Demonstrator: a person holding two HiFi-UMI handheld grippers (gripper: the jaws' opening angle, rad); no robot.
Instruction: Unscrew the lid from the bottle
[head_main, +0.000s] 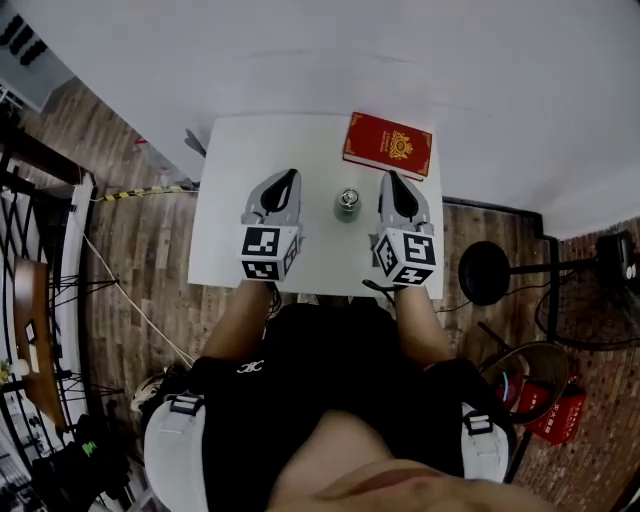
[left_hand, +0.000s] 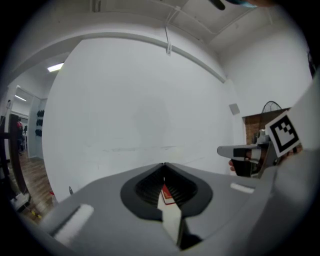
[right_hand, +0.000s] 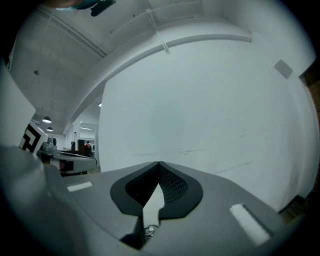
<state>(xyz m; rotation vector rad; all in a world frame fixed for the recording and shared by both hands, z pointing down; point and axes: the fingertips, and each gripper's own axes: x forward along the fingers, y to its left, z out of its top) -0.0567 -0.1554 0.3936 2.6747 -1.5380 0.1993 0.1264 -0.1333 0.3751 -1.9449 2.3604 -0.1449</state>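
— Looking down, where does your bottle (head_main: 347, 204) stand?
— On the white table (head_main: 230, 150), between your left gripper (head_main: 289, 176) and right gripper (head_main: 389, 178), touching neither.
— And your jaws?
— Both pairs are pressed together, holding nothing. A red book (head_main: 388, 145) lies at the table's far right corner.
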